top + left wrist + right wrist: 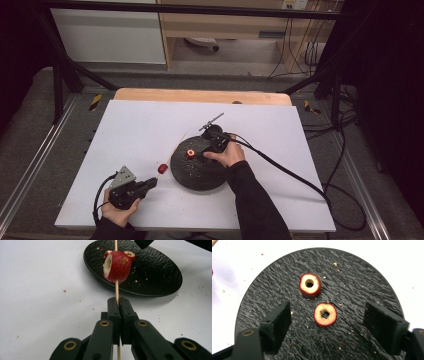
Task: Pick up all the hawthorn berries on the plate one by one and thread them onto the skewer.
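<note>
Two cored red fruit pieces lie on a round black plate (367, 272) at the centre of the right gripper view. The nearer fruit piece (325, 314) sits between the two black pads of the right hand-held gripper (329, 327), a little left of midway, cut face up, touching neither pad. The farther fruit piece (310, 284) lies just above it and to the left. The jaws stand apart, with nothing gripped.

In the high view the plate rests at the middle of the white counter (140, 130), and the right hand-held gripper (212, 145) hovers over its upper right part.

At the lower left of that view, the left hand-held gripper (150, 184) is clamped on a thin wooden skewer (116, 288). The skewer's long axis runs up and to the right, toward the plate, with a skewered fruit piece (118, 266) already threaded on it, just short of the plate's rim.

The right hand is plainly the nearer one to the loose pieces; the likely next pick is straight ahead of its jaws.
</note>
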